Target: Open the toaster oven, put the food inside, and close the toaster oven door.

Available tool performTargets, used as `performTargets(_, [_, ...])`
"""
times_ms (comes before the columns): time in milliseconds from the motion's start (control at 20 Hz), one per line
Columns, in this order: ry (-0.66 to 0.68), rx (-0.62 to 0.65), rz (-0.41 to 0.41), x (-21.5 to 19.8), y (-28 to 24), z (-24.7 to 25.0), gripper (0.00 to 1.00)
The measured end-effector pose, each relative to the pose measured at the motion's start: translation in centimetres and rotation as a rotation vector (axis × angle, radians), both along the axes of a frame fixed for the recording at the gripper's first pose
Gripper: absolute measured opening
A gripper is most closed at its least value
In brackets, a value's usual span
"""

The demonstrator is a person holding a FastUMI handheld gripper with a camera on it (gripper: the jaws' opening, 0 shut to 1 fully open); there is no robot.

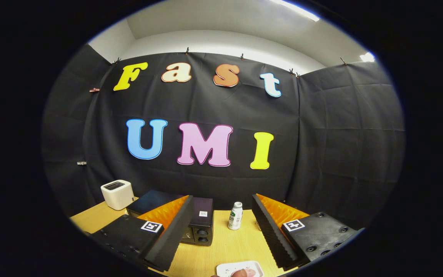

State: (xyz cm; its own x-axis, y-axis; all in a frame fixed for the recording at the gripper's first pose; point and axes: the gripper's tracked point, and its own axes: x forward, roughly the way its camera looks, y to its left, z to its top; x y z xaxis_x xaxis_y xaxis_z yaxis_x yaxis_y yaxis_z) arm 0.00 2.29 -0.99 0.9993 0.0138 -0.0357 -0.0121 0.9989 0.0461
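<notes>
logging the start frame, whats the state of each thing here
gripper: open, holding nothing
toaster oven: upright on table, partly behind one finger, door state hidden
bottle: upright, capped, beyond fingers
white toaster: upright, far corner
plate: flat on table, food on it

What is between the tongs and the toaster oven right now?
Nothing visible: the open tongs hang above the wooden table, and the black box-shaped toaster oven sits just ahead, partly hidden behind one finger. The small white bottle stands beside it.
</notes>
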Motion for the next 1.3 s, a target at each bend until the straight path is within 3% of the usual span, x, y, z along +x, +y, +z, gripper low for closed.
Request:
performTargets(300, [0.013,0.006,0.012,0.8,2.7,-0.9,0.98])
performTargets(650, [0.031,0.044,0.064,3.8,10.8,-2.9,0.98])
performTargets(1300, [0.280,0.064,0.070,11.7,22.0,-16.4,0.98])
